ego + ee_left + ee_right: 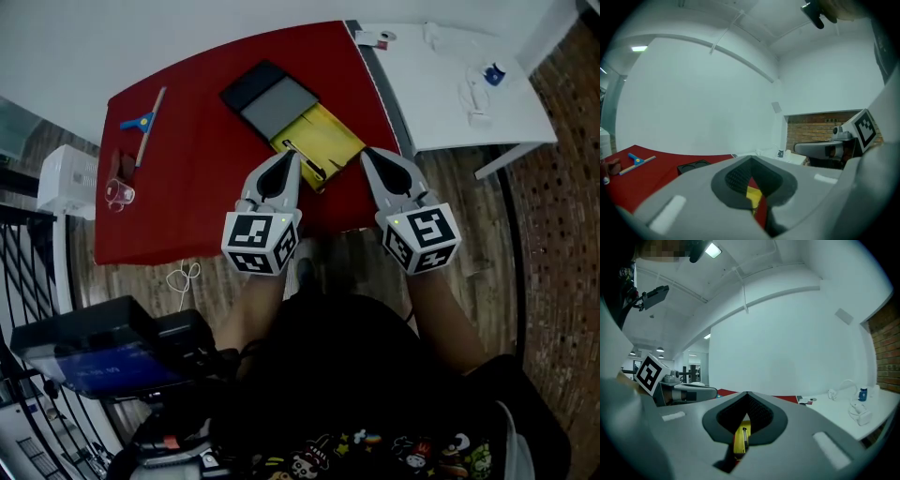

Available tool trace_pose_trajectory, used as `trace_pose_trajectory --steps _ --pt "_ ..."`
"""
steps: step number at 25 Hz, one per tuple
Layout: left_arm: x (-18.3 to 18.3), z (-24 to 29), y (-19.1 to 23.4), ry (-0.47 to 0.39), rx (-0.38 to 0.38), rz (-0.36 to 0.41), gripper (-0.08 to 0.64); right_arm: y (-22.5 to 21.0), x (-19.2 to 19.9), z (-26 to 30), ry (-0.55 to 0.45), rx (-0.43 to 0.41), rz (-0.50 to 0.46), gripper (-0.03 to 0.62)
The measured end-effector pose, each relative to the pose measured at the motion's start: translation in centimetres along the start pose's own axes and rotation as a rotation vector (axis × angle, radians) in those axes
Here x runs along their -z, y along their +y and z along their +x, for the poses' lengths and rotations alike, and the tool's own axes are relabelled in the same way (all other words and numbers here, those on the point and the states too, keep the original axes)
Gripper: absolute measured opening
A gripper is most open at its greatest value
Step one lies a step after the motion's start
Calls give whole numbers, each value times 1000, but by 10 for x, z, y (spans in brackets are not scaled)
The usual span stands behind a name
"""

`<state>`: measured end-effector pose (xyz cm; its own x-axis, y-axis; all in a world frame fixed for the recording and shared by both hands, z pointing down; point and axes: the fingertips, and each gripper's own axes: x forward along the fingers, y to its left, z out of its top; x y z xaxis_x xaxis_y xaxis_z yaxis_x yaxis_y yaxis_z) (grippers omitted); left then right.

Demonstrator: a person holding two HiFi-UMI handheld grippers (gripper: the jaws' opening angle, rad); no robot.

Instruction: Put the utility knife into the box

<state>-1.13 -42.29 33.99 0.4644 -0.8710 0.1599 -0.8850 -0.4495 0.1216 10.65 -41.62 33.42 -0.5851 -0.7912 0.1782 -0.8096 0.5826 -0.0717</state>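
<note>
On the red table (pixel 187 197) lies an open box (pixel 291 117) with a dark flap, a grey middle and a yellow panel. A slim dark utility knife (pixel 305 159) rests on the yellow panel near its front left edge. My left gripper (pixel 296 156) is shut and empty, its tip just left of the knife. My right gripper (pixel 367 154) is shut and empty too, just right of the yellow panel. Through the right gripper's (pixel 747 395) jaws I see the yellow panel with the knife (pixel 743 437). The left gripper's (pixel 751 160) jaws show only a sliver of yellow.
A blue-handled tool (pixel 142 122) and a small clear cup (pixel 118 194) lie at the table's left end. A white table (pixel 450 84) with cables and a blue item (pixel 494 73) adjoins on the right. A white unit (pixel 66 178) stands left of the red table.
</note>
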Motion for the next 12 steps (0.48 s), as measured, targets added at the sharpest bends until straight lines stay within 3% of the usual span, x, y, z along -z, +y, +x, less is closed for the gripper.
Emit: trace_pose_trajectory --steps 12 --pt "-11 8 -2 -2 -19 26 0 -7 -2 14 1 -30 -3 23"
